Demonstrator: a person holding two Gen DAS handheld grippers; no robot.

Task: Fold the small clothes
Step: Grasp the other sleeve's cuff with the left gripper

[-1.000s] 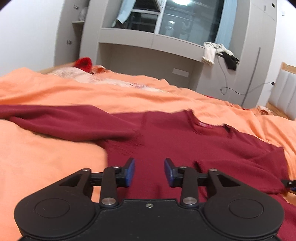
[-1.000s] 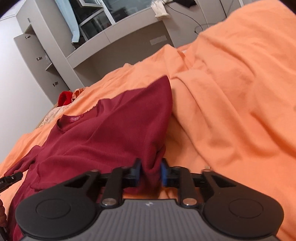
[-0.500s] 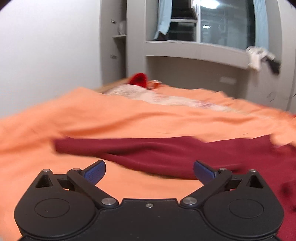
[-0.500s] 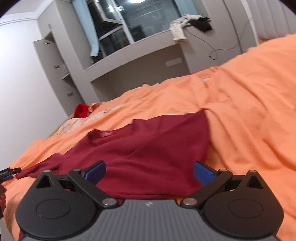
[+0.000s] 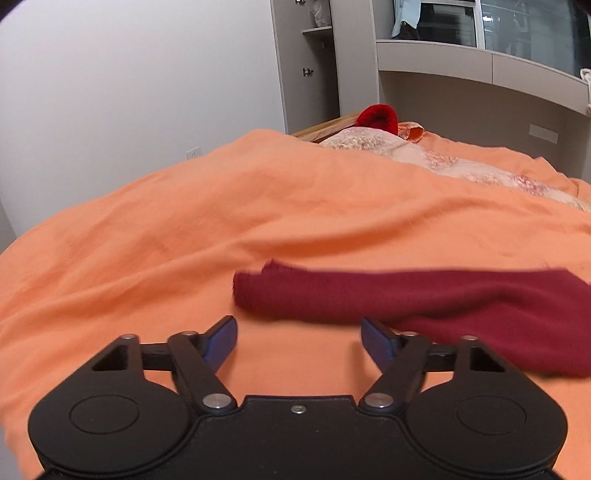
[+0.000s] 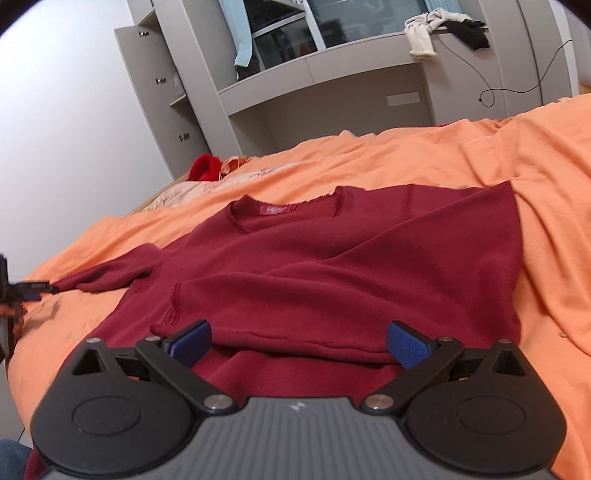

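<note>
A dark red sweater (image 6: 332,266) lies on the orange bedspread (image 6: 517,155), neck hole away from me, its right side folded over the body. Its left sleeve (image 5: 369,295) stretches out across the bedspread (image 5: 221,206). My left gripper (image 5: 298,338) is open and empty, just short of the sleeve's cuff end. It also shows at the left edge of the right wrist view (image 6: 26,290), by the sleeve tip. My right gripper (image 6: 298,343) is open and empty, low over the sweater's near hem.
A red item (image 5: 378,117) and a pale floral cover (image 5: 424,155) lie at the far side of the bed. Grey cabinets and a desk ledge (image 6: 325,66) stand behind, with clothes (image 6: 443,26) piled on the ledge. A white wall (image 5: 129,92) is at the left.
My right gripper let go of the sweater's side and opened wide. My left gripper opened wider and swung left along the sleeve to its cuff.
</note>
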